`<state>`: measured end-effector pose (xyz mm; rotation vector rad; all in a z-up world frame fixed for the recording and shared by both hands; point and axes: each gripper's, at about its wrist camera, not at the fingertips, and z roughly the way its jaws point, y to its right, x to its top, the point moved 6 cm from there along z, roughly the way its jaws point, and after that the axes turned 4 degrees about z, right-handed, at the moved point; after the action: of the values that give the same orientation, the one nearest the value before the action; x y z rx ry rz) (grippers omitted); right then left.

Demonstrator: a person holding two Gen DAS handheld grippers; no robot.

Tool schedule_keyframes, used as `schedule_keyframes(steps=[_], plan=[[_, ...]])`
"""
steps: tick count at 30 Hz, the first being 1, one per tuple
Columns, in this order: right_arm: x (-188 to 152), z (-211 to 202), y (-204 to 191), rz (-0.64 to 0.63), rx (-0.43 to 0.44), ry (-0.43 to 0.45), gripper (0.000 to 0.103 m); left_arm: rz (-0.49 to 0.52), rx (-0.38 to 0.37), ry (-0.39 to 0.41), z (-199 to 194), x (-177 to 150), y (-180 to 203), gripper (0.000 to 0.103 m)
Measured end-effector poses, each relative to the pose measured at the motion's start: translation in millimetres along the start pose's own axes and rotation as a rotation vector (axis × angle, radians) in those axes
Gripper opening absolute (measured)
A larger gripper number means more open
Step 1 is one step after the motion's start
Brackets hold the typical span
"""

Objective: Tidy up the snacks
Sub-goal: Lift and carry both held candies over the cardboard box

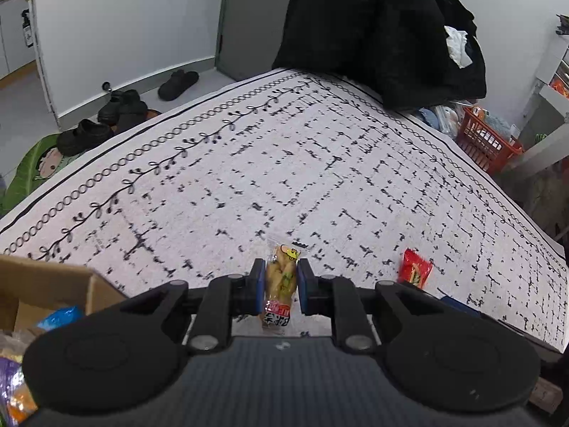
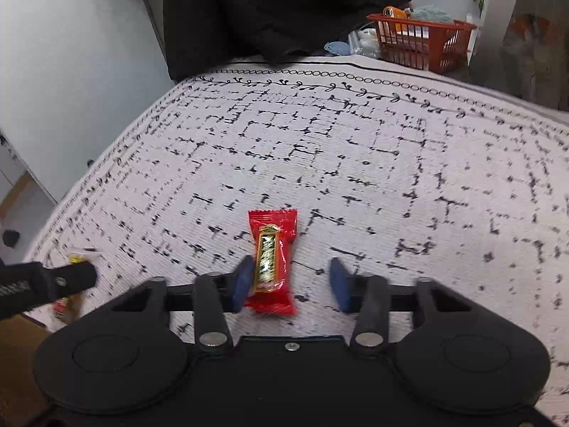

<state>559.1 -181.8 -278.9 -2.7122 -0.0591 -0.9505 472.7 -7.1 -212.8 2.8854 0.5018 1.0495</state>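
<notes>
My left gripper [image 1: 281, 267] is shut on a clear packet of yellow snack [image 1: 279, 306], its blue pads pressed on both sides, just above the patterned white cloth [image 1: 284, 160]. A red-wrapped candy [image 1: 414, 268] lies on the cloth to its right. In the right wrist view that red candy [image 2: 272, 245] lies lengthwise between the blue pads of my right gripper [image 2: 290, 270]. The left pad is beside the wrapper and the right pad stands well apart, so the jaws are open. The left gripper [image 2: 81, 274] and its yellow packet [image 2: 76, 259] show blurred at the left edge.
An open cardboard box [image 1: 42, 284] with several wrapped snacks sits at the near left. A black garment [image 1: 373, 28] hangs over the cloth's far edge. An orange basket [image 2: 423, 41] stands beyond the far right corner. Dark shoes [image 1: 121, 106] lie on the floor at left.
</notes>
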Motion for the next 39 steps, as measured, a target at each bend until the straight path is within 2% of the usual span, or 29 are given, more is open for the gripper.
schedule_keyframes(steps=[4, 11, 21, 27, 33, 39], plan=[[0.7, -6.9, 0.8, 0.015, 0.022, -0.013, 0.019, -0.023, 0.015, 0.008, -12.3, -1.9, -6.1, 0.018], [12.1, -43.6, -10.9, 0.014, 0.092, 0.046, 0.019, -0.022, 0.028, 0.059, -48.9, 0.9, -10.0, 0.018], [17.2, -87.2, -47.2, -0.078, 0.18, 0.098, 0.019, -0.031, 0.066, 0.142, -107.8, 5.3, -25.3, 0.018], [9.8, -108.2, -77.7, -0.131, 0.263, 0.098, 0.019, -0.073, 0.104, 0.179, -137.1, 3.6, -52.1, 0.018], [1.8, -132.9, -113.1, -0.219, 0.303, 0.133, 0.019, -0.109, 0.145, 0.197, -161.5, -0.7, -80.1, 0.018], [-8.3, -138.2, -134.1, -0.239, 0.323, 0.126, 0.019, -0.131, 0.174, 0.221, -182.4, 0.2, -103.5, 0.018]])
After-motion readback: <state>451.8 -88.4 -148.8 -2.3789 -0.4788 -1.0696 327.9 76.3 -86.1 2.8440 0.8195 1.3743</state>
